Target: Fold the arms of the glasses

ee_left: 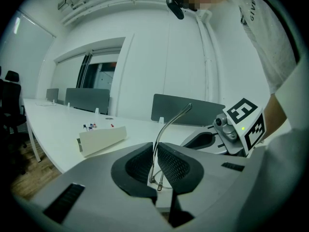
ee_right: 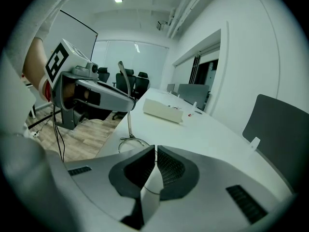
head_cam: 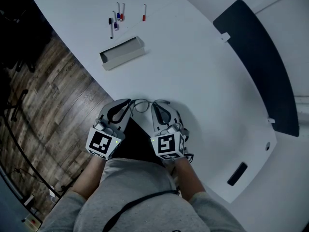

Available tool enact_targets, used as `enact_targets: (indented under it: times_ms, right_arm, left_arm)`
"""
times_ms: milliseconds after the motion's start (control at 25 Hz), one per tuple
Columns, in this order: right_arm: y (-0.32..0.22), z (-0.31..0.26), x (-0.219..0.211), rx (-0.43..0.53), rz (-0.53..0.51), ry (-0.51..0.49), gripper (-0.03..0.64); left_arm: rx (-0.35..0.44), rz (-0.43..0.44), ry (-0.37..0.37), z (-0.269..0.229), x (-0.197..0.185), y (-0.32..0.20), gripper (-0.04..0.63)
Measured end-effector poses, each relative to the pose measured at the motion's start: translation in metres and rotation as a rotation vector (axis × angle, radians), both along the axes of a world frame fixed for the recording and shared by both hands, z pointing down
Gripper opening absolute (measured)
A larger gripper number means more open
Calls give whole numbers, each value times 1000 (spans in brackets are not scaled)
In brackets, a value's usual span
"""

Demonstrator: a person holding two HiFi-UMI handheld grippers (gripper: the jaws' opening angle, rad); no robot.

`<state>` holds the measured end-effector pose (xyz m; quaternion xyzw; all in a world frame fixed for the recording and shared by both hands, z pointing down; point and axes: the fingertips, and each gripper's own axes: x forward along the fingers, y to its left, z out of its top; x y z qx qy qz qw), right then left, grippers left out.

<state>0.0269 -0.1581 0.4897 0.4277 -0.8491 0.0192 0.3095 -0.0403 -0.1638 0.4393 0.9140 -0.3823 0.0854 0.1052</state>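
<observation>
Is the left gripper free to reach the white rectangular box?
Probably not yet: the left gripper is shut on the thin wire-framed glasses, though the white table before the box lies open.

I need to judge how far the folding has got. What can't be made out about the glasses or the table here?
- Head view: only a wire loop of the glasses shows. The left gripper and right gripper cover the hinges and lenses.
- Left gripper view: one arm rises from the jaws. The second arm does not show.
- Head view: the pens are too small to read.
</observation>
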Motion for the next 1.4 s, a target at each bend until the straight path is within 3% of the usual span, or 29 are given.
enact_targets:
  times_ms: [160, 440, 640, 840, 1040, 1400]
  right_arm:
    - [0, -1, 0, 3, 3, -24, 29]
    - [-1, -20, 15, 12, 58, -196, 31]
    - [-3, -17, 49, -26, 190, -237, 31]
    - [-1, -7, 61, -96, 251, -316, 31]
    - [1, 6, 62, -161, 264, -319, 31]
    - [2, 9, 62, -158, 274, -310, 30]
  left_arm:
    - [4, 3, -11, 0, 1, 0, 38]
    - [-4, -5, -10, 0, 1, -1, 38]
    - [-12, -10, -11, 0, 1, 0, 38]
    - [-16, 14, -1, 0, 4, 3, 38]
    - [10, 28, -26, -2, 5, 6, 40]
    - [67, 71, -90, -4, 12, 4, 34]
